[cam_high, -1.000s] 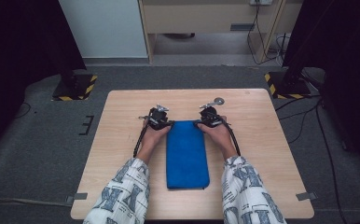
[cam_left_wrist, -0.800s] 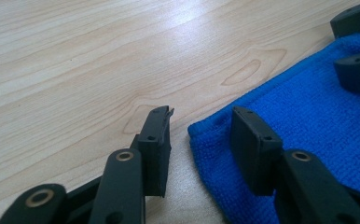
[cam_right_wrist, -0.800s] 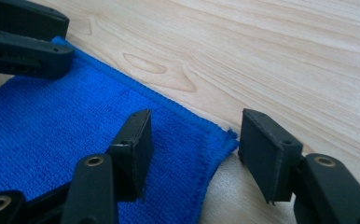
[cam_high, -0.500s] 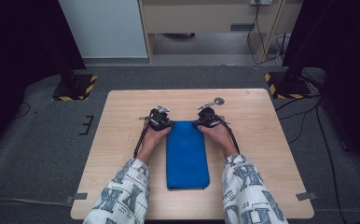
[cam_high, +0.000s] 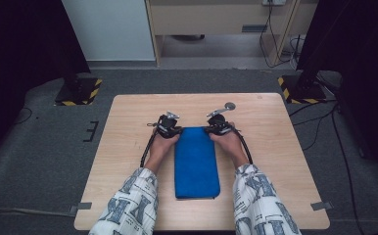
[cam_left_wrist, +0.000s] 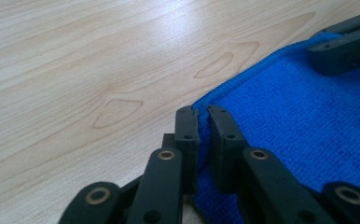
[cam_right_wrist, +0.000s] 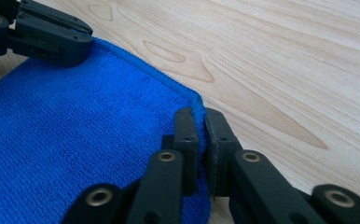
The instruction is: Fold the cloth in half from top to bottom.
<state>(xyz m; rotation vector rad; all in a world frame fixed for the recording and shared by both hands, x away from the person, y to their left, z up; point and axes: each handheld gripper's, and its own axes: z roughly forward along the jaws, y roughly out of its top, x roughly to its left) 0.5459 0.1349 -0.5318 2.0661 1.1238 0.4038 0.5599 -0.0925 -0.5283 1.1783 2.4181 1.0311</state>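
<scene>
Two grippers pinch the far corners of a folded blue towel (cam_high: 196,161) lying flat at the middle of a wooden counter (cam_high: 285,161), in what looks like the grasp step of another fold. The left gripper (cam_high: 173,131) has its jaws drawn narrow onto the towel's far-left corner, and the hem (cam_left_wrist: 204,111) runs up between the two black tips in the left gripper view. The right gripper (cam_high: 211,130) mirrors it at the far-right corner, jaws closed to a slit with the cloth edge (cam_right_wrist: 197,106) caught between them. From the high view the towel runs as a long strip from the grippers back toward the person, its near end well clear of both hands and between the patterned sleeves (cam_high: 128,205). Both corners seem gripped but not yet lifted, since the cloth lies flush on the wood right up to the jaws.

The next move, by this reading, calls for raising both corners together and carrying them toward the towel's near end, keeping the hands level so the far hem stays straight. An uneven lift could skew the fold or let a corner slip free, as only a thin bite of hem sits between each pair of tips. A small round metal piece (cam_high: 230,105) lies beyond the towel's far-right corner, clear of the work.
</scene>
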